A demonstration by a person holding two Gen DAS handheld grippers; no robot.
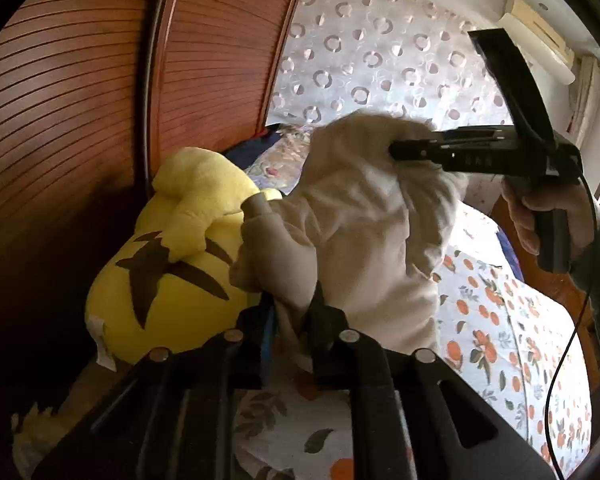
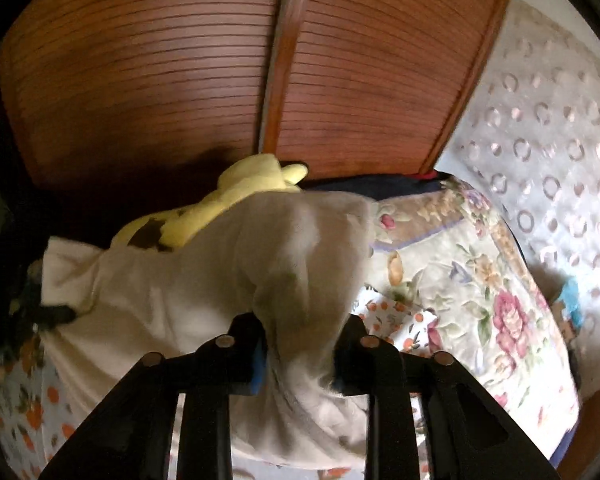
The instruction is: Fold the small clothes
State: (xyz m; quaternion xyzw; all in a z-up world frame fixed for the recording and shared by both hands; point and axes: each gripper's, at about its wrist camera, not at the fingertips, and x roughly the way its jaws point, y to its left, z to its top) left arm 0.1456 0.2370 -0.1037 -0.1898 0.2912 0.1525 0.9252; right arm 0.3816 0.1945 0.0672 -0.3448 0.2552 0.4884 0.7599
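Observation:
A small cream fleece garment (image 1: 364,232) hangs in the air between both grippers, above the bed. My left gripper (image 1: 292,320) is shut on its lower edge, near a cuffed sleeve (image 1: 260,208). My right gripper (image 1: 396,150) shows in the left wrist view at the upper right, shut on the garment's top edge, with a hand on its handle. In the right wrist view the right gripper (image 2: 300,344) pinches a bunched fold of the same garment (image 2: 204,288), which stretches away to the left.
A yellow plush toy (image 1: 168,264) lies on the bed by the brown slatted wardrobe doors (image 1: 80,100). An orange-print sheet (image 1: 512,340) and a floral blanket (image 2: 472,280) cover the bed. A ring-pattern curtain (image 1: 380,60) hangs behind. A cable trails from the right gripper.

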